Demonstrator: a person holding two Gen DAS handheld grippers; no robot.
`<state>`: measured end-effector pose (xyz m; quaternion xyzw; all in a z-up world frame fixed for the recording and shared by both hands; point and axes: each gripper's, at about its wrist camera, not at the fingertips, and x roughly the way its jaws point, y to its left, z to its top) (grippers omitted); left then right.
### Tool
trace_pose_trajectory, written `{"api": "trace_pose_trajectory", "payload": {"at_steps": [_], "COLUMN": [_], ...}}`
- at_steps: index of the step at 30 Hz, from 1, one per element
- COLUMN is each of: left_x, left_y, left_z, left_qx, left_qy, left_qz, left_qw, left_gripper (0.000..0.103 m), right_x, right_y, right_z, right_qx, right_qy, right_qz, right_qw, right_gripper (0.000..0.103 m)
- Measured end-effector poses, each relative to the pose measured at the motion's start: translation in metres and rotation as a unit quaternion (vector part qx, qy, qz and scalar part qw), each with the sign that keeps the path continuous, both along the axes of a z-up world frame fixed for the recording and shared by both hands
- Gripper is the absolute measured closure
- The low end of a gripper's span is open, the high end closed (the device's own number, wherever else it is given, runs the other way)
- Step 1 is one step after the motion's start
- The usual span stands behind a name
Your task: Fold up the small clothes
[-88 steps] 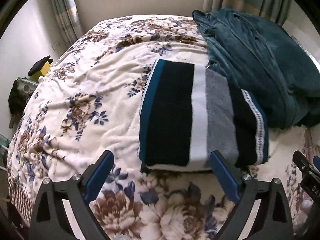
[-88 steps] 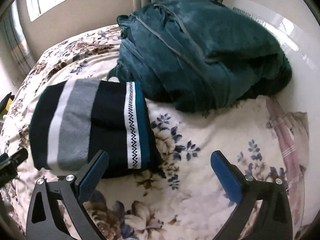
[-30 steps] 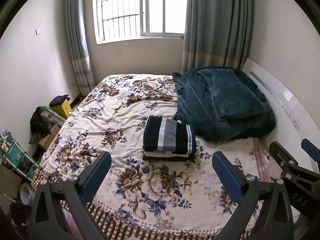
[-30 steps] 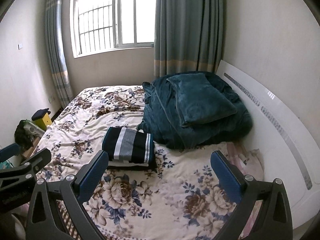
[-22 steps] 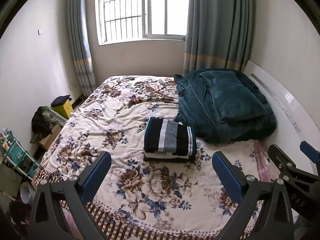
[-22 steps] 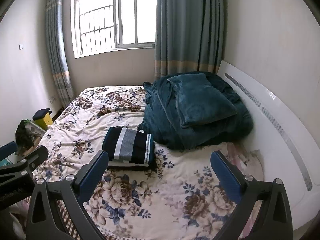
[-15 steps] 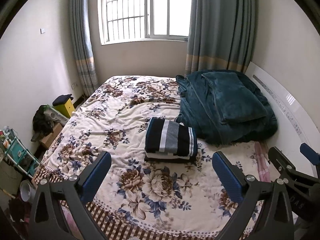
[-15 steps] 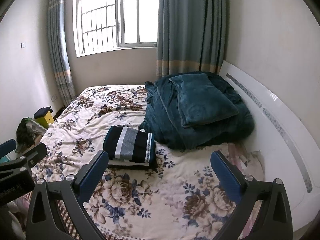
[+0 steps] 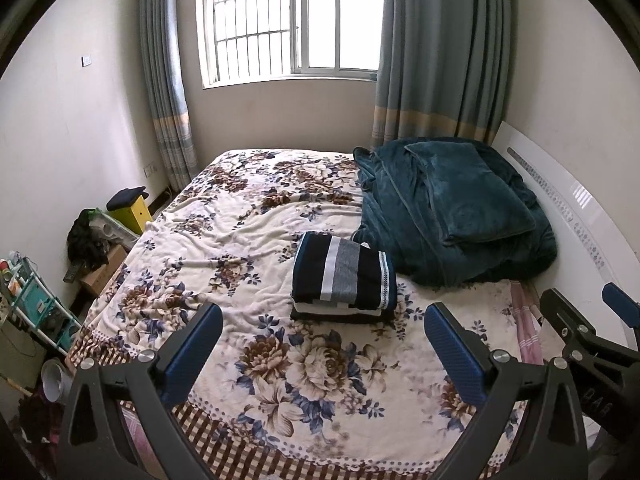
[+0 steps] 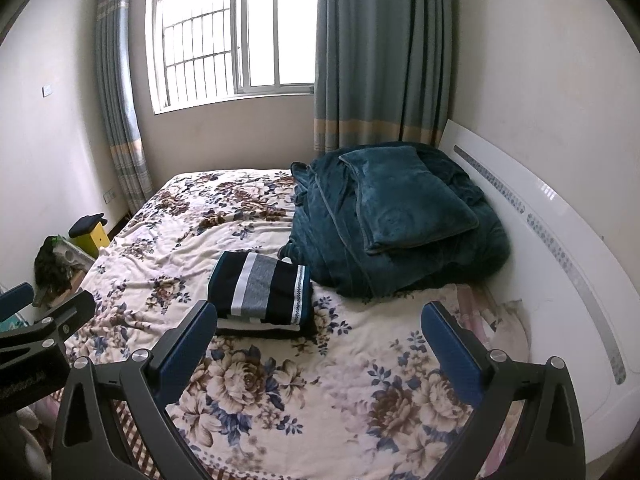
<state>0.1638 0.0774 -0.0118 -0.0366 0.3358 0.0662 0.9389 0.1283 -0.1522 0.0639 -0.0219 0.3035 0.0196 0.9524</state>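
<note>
A folded striped garment [image 9: 344,276] in black, white, grey and teal lies on a small stack of folded clothes in the middle of the floral bedspread [image 9: 224,240]. The same stack [image 10: 262,292] shows left of centre in the right wrist view. My left gripper [image 9: 322,340] is open and empty, held well back above the foot of the bed. My right gripper [image 10: 320,338] is open and empty too, equally far from the stack. The right gripper's body [image 9: 592,344] shows at the left wrist view's right edge, and the left gripper's body [image 10: 36,336] at the right wrist view's left edge.
A heaped teal blanket with a pillow [image 9: 452,208] fills the bed's far right by the white headboard [image 9: 568,208]. A yellow stool [image 9: 130,206], a cardboard box and a shelf rack [image 9: 28,300] crowd the floor at left. The window [image 9: 292,20] and curtains stand behind.
Both grippers have pulled far back and up from the stack, from right over it 2.9 s ago to a whole-room view. In the last second the view barely shifts.
</note>
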Motion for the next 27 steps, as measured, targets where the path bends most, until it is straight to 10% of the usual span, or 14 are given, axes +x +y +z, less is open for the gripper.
{"api": "trace_pose_trajectory", "payload": {"at_steps": [27], "left_x": [0.0042], "left_y": [0.0029], "left_z": [0.0015], "left_qx": [0.005], "left_qy": [-0.004], "left_qz": [0.003], "left_qw": [1.0000], "left_gripper": [0.000], "right_x": [-0.0016], "right_y": [0.0014], "right_z": [-0.0003], "right_qx": [0.002], "right_qy": [0.000], "right_qz": [-0.001], "right_qw": [1.000], "right_gripper": [0.000]}}
